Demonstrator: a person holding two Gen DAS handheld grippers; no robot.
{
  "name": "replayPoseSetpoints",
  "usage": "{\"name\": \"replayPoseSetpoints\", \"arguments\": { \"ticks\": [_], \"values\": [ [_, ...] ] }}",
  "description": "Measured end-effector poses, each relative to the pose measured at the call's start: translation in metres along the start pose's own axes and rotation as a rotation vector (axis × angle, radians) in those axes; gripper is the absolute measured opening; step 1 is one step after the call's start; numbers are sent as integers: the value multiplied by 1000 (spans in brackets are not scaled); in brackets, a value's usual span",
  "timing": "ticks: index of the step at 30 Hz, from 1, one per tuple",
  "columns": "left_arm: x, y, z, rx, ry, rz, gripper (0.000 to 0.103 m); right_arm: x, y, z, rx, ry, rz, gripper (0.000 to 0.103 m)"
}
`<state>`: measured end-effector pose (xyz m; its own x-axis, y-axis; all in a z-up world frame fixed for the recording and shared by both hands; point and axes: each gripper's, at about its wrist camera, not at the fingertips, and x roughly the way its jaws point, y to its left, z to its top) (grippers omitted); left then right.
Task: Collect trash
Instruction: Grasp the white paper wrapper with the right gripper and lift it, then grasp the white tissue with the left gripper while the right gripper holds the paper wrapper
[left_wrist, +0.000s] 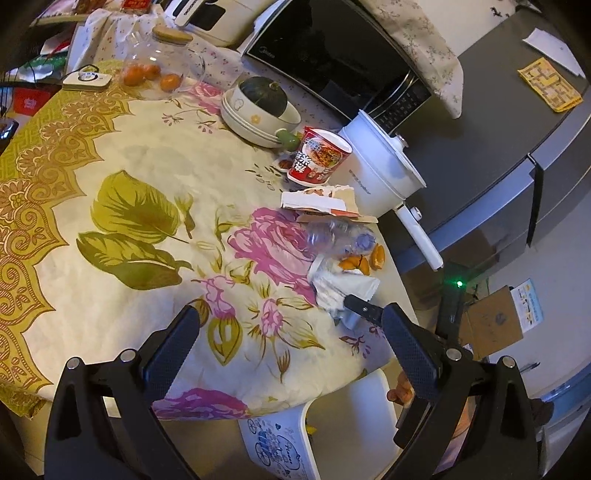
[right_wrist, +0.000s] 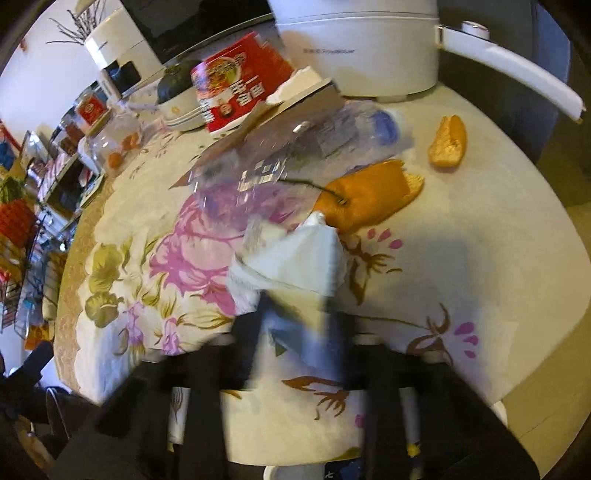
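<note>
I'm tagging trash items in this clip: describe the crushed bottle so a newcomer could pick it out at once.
Start at the white pot by the table's edge. Just in front of it lies torn cardboard, and the bottle lies on its side against that, between the cardboard and the orange peels. It is the only clear plastic thing there, with a blue cap.

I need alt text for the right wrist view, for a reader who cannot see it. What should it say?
The right gripper, blurred, is closed on a crumpled white tissue on a round table with a floral cloth. Behind the tissue lie orange peels, a crushed clear plastic bottle and torn cardboard, with a red instant noodle cup and a white pot further back.
</note>
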<state>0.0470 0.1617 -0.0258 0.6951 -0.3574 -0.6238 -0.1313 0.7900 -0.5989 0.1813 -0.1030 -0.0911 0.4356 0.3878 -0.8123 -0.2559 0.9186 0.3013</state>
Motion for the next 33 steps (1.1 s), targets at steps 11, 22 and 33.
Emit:
{"name": "replayPoseSetpoints", "arguments": {
  "ticks": [11, 22, 33],
  "values": [
    [-3, 3, 1, -23, -23, -7, 96, -43, 20, 0, -43, -111, 45, 7],
    [3, 1, 0, -35, -15, -9, 96, -100, 28, -3, -61, -231, 54, 7],
    [54, -38, -10, 43, 54, -1, 96, -152, -21, -25, 26, -391, 13, 7]
  ]
}}
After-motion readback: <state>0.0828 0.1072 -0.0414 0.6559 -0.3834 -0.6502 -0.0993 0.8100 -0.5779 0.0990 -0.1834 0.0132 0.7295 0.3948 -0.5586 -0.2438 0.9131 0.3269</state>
